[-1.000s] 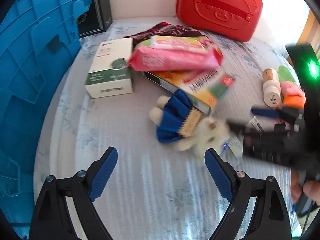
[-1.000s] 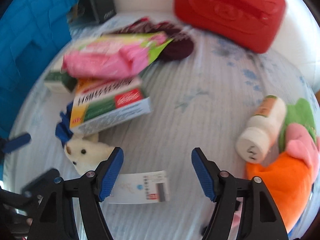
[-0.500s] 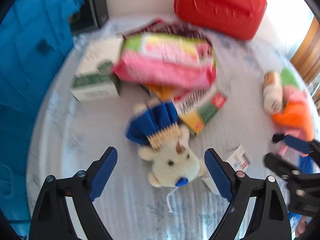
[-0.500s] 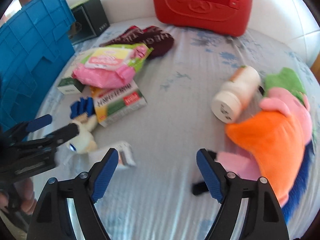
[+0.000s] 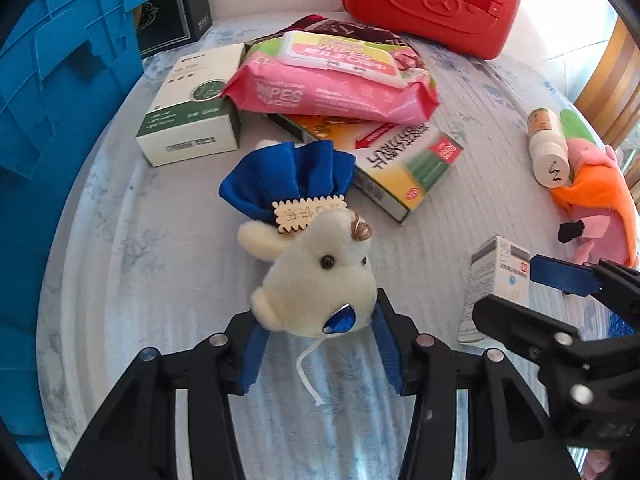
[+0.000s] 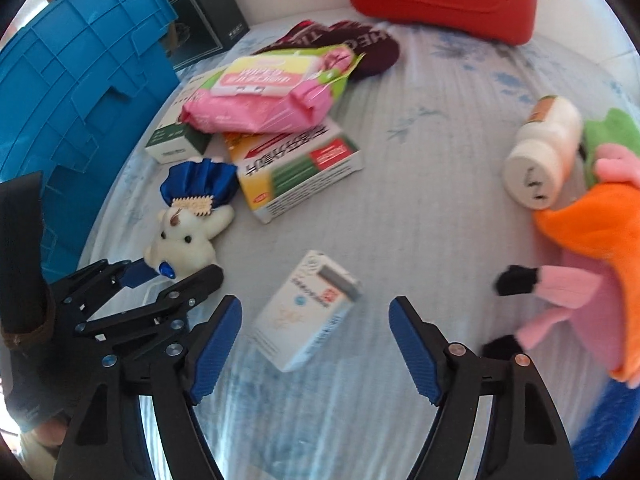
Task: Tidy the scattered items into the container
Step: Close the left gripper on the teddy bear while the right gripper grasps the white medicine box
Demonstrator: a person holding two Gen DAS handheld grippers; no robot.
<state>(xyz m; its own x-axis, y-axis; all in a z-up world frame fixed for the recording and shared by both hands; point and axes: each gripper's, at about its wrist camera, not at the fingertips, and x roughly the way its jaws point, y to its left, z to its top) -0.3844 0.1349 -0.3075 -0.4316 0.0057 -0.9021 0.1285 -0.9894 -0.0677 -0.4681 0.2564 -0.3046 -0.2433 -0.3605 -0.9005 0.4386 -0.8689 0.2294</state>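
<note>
Almost all of the tidying is still ahead of us, judging by how much lies loose on the pale blue-flowered bed sheet [image 5: 168, 264]. Our left hand-held gripper [image 5: 316, 322] has its blue pads closed in on the head of the small cream plush animal with the blue pleated skirt [image 5: 316, 264], so we count that toy as gripped, though it looks to be resting on the sheet and not yet lifted. Our right hand-held gripper [image 6: 314, 344] stands wide, its pads either side of the small white carton with blue and red print [image 6: 306, 312], touching neither side as far as we can tell. The blue ribbed plastic crate [image 6: 80, 92], which we take to be the container, sits at about 10 o'clock in the right wrist view; its inside is hidden from us, so we cannot say what it already holds. Left out at 12 o'clock are the pink pack of wet wipes [image 5: 328, 80] lying on the yellow and green printed box [image 5: 404, 160], with the white and green box [image 5: 192, 108] just beside them and a dark maroon sock [image 6: 360, 44] behind. At 2 o'clock a white bottle with an orange label [image 6: 540, 152] touches the orange, pink and green soft toy [image 6: 592, 240]. A red plastic case [image 5: 432, 0] and a black box [image 5: 176, 4] stand at the far edge.
</note>
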